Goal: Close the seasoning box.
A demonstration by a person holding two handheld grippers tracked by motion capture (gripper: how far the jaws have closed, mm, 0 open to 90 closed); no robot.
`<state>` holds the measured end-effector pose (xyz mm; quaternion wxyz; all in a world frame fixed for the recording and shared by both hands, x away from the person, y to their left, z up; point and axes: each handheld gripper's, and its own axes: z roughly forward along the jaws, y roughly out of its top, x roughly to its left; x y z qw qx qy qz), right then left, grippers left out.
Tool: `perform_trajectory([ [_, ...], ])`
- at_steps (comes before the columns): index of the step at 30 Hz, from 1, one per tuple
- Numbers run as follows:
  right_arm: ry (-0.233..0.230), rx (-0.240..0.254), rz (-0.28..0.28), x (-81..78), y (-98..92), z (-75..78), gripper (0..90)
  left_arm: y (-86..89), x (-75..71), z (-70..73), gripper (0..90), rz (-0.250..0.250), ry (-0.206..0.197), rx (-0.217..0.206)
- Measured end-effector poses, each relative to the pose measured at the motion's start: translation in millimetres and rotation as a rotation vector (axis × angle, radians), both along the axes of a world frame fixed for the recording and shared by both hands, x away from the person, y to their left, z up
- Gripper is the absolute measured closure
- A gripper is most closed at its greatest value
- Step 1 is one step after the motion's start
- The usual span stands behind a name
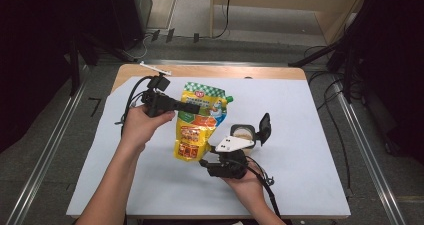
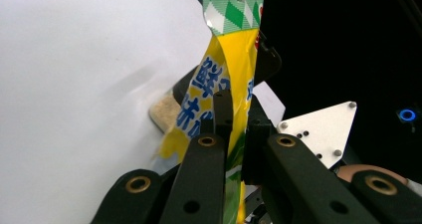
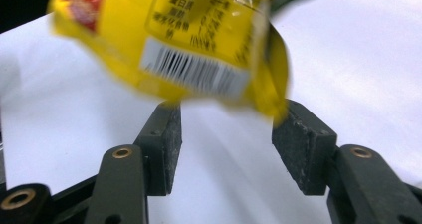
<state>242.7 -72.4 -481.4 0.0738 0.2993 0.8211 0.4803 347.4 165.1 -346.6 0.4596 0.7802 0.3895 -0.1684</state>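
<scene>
High view, yellow pouch [image 1: 197, 122] hanging lengthwise, green top up, left gripper [image 1: 192, 106] clamping it, right gripper [image 3: 226, 134] spread apart beneath

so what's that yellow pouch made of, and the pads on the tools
The yellow pouch looks like thin glossy plastic film: it creases, twists and catches glare. The pads on the right tool look like matte black rubber or dense foam, with a grainy, speckled face; which of the two is unclear.

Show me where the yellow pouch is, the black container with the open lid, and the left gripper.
yellow pouch [image 1: 196, 130]: high view, on its printed front.
black container [image 1: 243, 132]: high view, on the pale contents under its raised lid.
left gripper [image 2: 238, 129]: left gripper view, between its jaws, which pinch the pouch's edge.
</scene>
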Motion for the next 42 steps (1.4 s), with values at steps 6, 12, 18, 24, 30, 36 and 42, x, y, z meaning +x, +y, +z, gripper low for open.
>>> perform_trajectory([
  [6, -0.006, 0.017, -0.001, 1.7, -2.5, -0.3, 46.6, 10.2, 2.2, 0.7, 89.2, 0.049, -0.026, 0.028],
  [12, -0.006, 0.007, 0.006, 0.5, 0.0, -1.6, 46.3, 14.6, 8.6, -8.5, 89.4, 0.075, -0.023, 0.047],
  [18, -0.014, 0.009, 0.012, 0.1, -0.2, -1.2, 46.0, 23.4, 14.1, -12.3, 89.2, 0.119, -0.042, 0.064],
  [24, -0.012, 0.035, 0.011, -2.3, -2.2, 2.0, 46.0, 30.4, 20.6, -17.4, 89.1, 0.166, -0.053, 0.068],
  [30, -0.014, 0.027, 0.007, -4.7, -4.4, 2.3, 46.0, 27.9, 28.2, -21.8, 89.2, 0.174, -0.079, 0.086],
  [36, -0.012, 0.024, -0.002, -4.8, -6.7, 1.9, 46.0, 30.9, 34.3, -29.2, 88.5, 0.181, -0.086, 0.098],
  [42, -0.017, 0.025, -0.005, -3.2, -7.3, 2.3, 45.9, 33.8, 35.4, -35.9, 87.1, 0.174, -0.068, 0.096],
])
